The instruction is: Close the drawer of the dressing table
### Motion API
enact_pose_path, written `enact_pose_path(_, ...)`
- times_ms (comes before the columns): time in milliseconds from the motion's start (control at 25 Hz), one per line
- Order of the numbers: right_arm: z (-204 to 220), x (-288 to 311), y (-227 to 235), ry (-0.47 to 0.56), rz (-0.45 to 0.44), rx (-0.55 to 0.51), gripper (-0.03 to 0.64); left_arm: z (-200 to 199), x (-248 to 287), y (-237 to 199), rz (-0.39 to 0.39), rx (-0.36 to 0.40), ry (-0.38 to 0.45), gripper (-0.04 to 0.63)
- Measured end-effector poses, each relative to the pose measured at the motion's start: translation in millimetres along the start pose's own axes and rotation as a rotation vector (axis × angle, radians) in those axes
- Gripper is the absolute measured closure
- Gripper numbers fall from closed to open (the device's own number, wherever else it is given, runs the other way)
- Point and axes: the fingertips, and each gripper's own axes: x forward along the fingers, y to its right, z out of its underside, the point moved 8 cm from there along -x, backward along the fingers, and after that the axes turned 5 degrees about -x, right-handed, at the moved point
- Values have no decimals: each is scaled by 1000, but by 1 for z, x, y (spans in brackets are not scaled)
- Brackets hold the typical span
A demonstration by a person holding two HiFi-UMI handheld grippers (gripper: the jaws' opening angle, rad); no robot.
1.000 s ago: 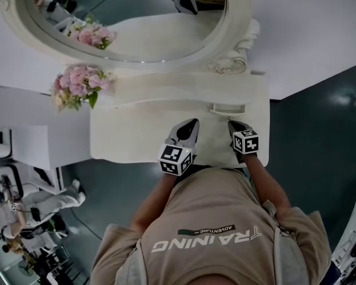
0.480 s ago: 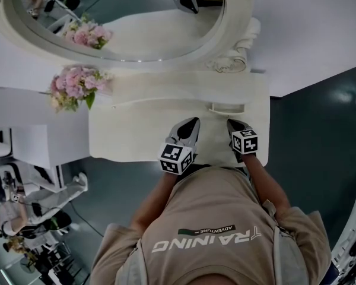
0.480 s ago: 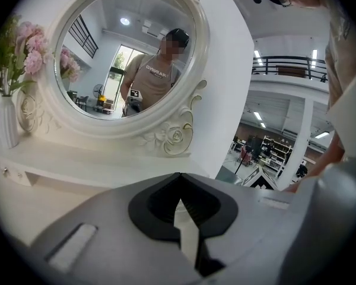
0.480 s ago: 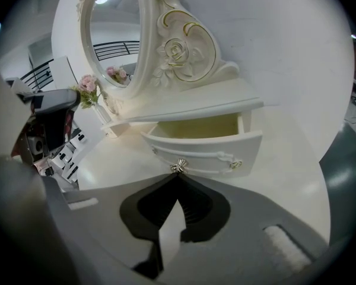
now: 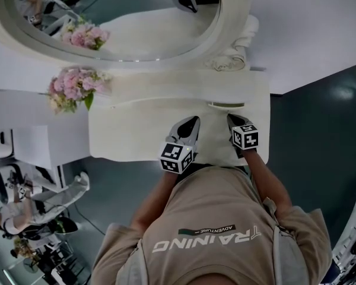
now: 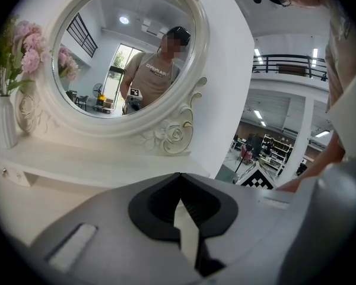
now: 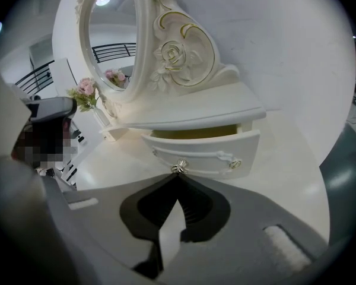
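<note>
Jaws together and empty, the right gripper [image 7: 178, 178] sat at, perhaps touching, the knob [image 7: 178, 167] of the drawer [image 7: 216, 152], open by a narrow gap; the left gripper [image 6: 179, 177], likewise closed on nothing, hovered alongside.

We hold both grippers over the front of the dressing table [image 5: 124, 138], the left gripper [image 5: 191, 123] beside the right gripper [image 5: 232, 120]. A raised shelf [image 5: 166, 88] runs along the back of the top, and the mirror [image 5: 142, 31] stands behind it. The vase of flowers [image 5: 71, 89] sits at the shelf's left end. The drawer [image 7: 203, 152] sits under the shelf's right end, slightly out, straight ahead of the right gripper, whose tips are just before the knob [image 7: 178, 167].
</note>
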Motion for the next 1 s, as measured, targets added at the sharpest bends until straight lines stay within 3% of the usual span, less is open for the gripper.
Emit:
enact_pose_path(520, -28, 14, 15, 54, 13, -5, 615, -3, -7, 0, -15, 4, 22, 580)
enact_pose_path(1000, -32, 16, 15, 41, 25, -30, 614, -1, -21, 3, 16, 15, 33, 580)
